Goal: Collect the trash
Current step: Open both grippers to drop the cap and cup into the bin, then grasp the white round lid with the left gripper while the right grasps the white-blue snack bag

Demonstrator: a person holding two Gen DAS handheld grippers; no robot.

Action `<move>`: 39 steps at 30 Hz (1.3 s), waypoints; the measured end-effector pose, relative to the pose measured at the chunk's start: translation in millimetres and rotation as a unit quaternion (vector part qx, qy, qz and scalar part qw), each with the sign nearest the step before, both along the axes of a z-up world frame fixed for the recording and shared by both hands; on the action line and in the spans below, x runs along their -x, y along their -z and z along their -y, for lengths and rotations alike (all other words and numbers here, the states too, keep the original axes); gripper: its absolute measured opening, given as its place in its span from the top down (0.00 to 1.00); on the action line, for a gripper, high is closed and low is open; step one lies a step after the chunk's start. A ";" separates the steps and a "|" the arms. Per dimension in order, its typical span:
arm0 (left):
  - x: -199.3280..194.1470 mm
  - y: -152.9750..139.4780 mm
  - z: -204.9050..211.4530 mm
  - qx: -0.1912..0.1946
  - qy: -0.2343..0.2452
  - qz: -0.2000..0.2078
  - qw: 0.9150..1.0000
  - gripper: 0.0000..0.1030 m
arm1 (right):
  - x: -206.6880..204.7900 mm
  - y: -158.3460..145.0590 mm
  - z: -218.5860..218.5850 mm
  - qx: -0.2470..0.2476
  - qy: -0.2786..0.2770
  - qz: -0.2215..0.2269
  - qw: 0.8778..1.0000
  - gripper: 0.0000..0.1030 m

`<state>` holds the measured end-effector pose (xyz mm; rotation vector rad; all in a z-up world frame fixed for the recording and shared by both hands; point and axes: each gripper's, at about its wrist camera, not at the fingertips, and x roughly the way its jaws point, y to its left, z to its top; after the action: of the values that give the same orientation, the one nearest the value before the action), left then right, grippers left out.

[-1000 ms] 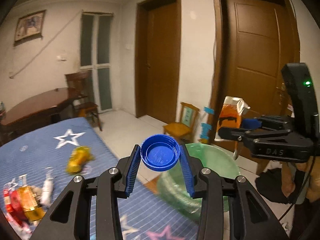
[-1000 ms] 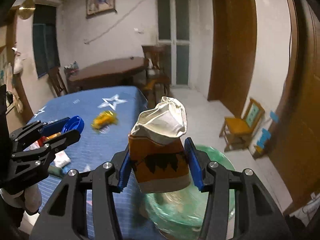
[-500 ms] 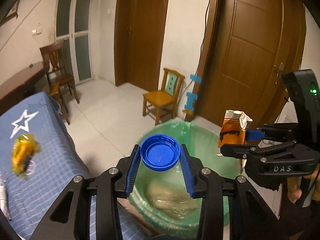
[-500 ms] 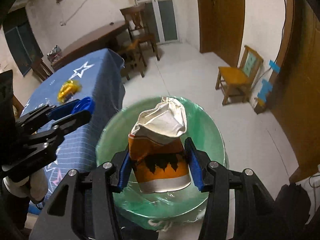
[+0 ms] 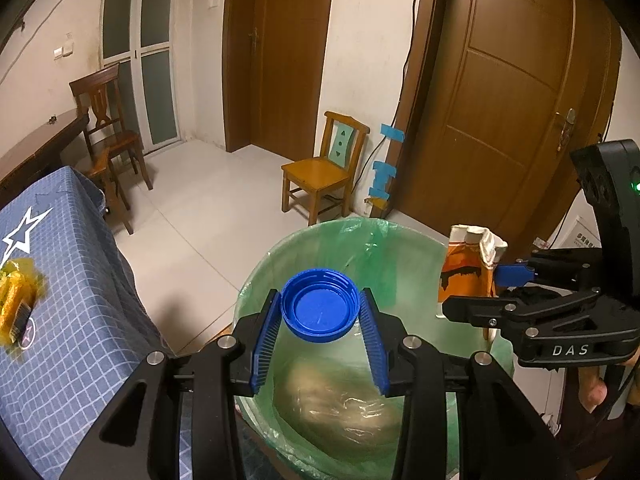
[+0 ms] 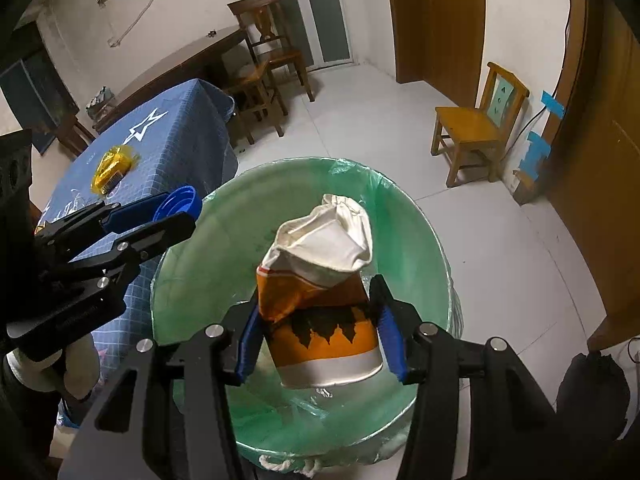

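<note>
A: Risk first: we hold the blue cap [image 5: 319, 310] in the left gripper [image 5: 320, 350], jaws clamped on its ribbed rim, above the bin [image 5: 256, 280]. The hard round plastic could bounce off the slick green liner.

B: Our right gripper [image 6: 320, 336] has its jaws squeezing the crumpled paper cup [image 6: 320, 304], soft and creased, over the bin's middle. It's light and could catch on a pad. A yellow wrapper [image 6: 112, 166] waits at ten o'clock on the counter [image 6: 180, 136].

Dim, warm indoor light; sharp focus, strong fisheye bending, dark corners.
</note>
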<state>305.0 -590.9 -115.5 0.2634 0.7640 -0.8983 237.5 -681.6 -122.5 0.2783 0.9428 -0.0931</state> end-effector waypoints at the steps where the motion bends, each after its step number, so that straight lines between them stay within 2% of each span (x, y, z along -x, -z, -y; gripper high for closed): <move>1: -1.0 1.8 1.8 -0.001 0.000 0.002 1.000 0.60 | -1.0 1.3 2.5 -0.001 -0.001 0.000 1.000 0.53; 3: 1.6 -0.3 -3.0 -0.003 -0.004 0.003 1.000 0.59 | -0.5 0.2 4.2 -0.003 0.001 0.003 1.000 0.49; 4: 0.5 0.3 -4.3 -0.003 -0.006 0.003 1.000 0.53 | 0.8 -0.9 4.8 -0.003 0.002 0.006 1.000 0.46; 5: 1.5 -1.4 -4.0 -0.002 -0.009 0.004 1.000 0.47 | 2.2 -1.9 5.5 -0.005 0.004 0.009 1.000 0.45; 11: 0.1 -7.4 -10.7 0.000 -0.014 0.011 1.000 0.35 | 12.1 -8.8 6.2 -0.002 0.011 0.023 1.000 0.44; 18: 6.4 -16.3 -33.9 -0.006 -0.022 0.014 1.000 0.35 | 32.8 -28.0 -13.2 0.024 0.009 0.056 0.998 0.42; 26: 22.2 -22.9 -77.3 -0.014 -0.035 0.011 0.999 0.35 | 60.9 -47.0 -63.2 0.062 -0.007 0.116 0.991 0.34; 29: 30.1 -30.6 -109.9 -0.005 -0.046 0.018 0.999 0.35 | 70.6 -51.5 -89.7 0.059 -0.029 0.142 0.988 0.32; 33: 36.6 -50.5 -167.9 0.027 -0.082 0.017 0.996 0.35 | 76.3 -58.6 -124.0 0.048 -0.061 0.175 0.982 0.28; 37: 44.7 -66.0 -247.8 0.038 -0.127 0.030 0.991 0.23 | 72.7 -63.3 -169.5 0.036 -0.112 0.199 0.973 0.21; 39: 46.8 -71.1 -297.1 0.031 -0.152 0.033 0.987 0.21 | 66.8 -61.9 -191.3 0.032 -0.140 0.198 0.969 0.20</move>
<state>258.2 -293.8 -44.4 0.1167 0.6907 -0.6204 170.7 -490.3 -60.6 0.0946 0.5713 0.1876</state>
